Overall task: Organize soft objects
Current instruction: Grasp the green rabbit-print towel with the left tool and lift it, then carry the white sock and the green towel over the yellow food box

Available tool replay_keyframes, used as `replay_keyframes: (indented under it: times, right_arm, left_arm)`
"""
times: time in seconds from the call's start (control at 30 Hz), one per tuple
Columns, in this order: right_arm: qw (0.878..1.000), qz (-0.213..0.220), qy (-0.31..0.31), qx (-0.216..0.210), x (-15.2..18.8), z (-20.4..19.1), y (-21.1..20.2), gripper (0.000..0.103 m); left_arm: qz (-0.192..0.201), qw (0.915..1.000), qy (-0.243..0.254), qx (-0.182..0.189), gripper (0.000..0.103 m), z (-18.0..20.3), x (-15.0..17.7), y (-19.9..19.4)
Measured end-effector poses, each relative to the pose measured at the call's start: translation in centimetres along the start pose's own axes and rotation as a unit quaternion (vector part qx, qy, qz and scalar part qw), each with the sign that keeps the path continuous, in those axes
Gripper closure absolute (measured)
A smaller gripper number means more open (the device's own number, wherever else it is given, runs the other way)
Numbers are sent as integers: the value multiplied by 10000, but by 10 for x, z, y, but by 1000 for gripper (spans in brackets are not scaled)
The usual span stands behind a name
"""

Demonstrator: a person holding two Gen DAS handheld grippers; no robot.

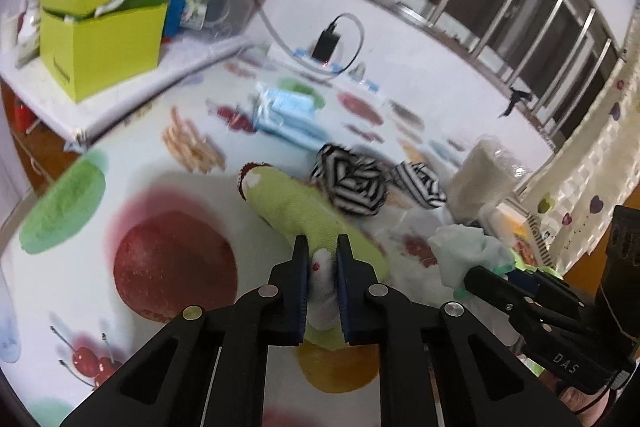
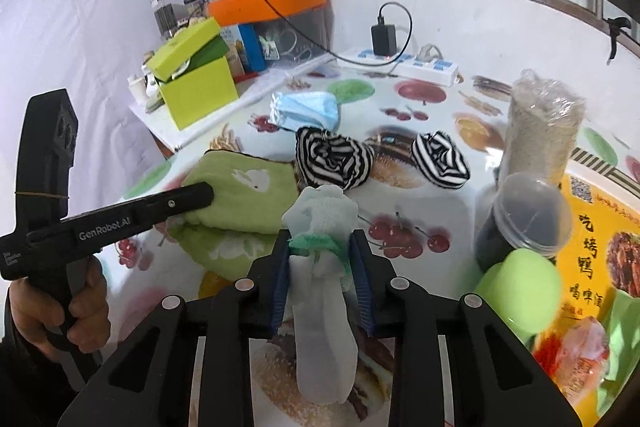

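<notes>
The left gripper (image 1: 322, 259) jaws are clenched on the green cloth (image 2: 248, 187) just in front of the striped socks (image 2: 332, 157), seemingly to lift it. The right gripper (image 2: 320, 251) jaws grasp a white sock (image 2: 324, 303) beside that cloth. The sock's lower end hangs behind the jaws; the cloth's far edge is blurred.

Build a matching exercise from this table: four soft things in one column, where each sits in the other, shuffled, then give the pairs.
1. green sock
2. white sock
3. blue face masks
4. striped socks

A. rolled up, lying free mid-table
B. between the right gripper jaws
C. piled beyond the striped rolls
D. pinched by the left gripper

Pairs: 1-D, 2-B, 3-C, 4-A
</notes>
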State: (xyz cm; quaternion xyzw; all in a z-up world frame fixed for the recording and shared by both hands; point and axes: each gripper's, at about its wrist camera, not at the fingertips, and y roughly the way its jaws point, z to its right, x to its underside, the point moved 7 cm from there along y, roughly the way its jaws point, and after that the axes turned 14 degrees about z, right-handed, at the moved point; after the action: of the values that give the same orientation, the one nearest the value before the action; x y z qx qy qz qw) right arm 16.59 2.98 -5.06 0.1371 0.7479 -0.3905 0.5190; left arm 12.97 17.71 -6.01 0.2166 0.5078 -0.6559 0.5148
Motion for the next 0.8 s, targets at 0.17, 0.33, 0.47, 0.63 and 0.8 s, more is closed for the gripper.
replay_keyframes:
  times: [0.17, 0.33, 0.47, 0.63, 0.8]
  right_arm:
    - [9998, 175, 32, -6, -6, 0, -19, 73]
    - [9994, 355, 37, 23, -11, 1, -39, 73]
    - [9988, 481, 56, 71, -14, 2, -55, 73]
    - [9981, 601, 70, 148, -15, 6, -73, 73]
    - [9972, 709, 82, 226, -15, 9, -89, 73]
  left_arm:
    - [227, 9994, 186, 180, 92, 20, -10, -19]
    - [366, 9981, 335, 365, 92, 40, -14, -37]
    - [433, 9969, 440, 496, 92, 53, -16, -50]
    - [507, 9948, 583, 667, 92, 71, -17, -64]
    - [525, 9927, 703, 827, 92, 87, -15, -73]
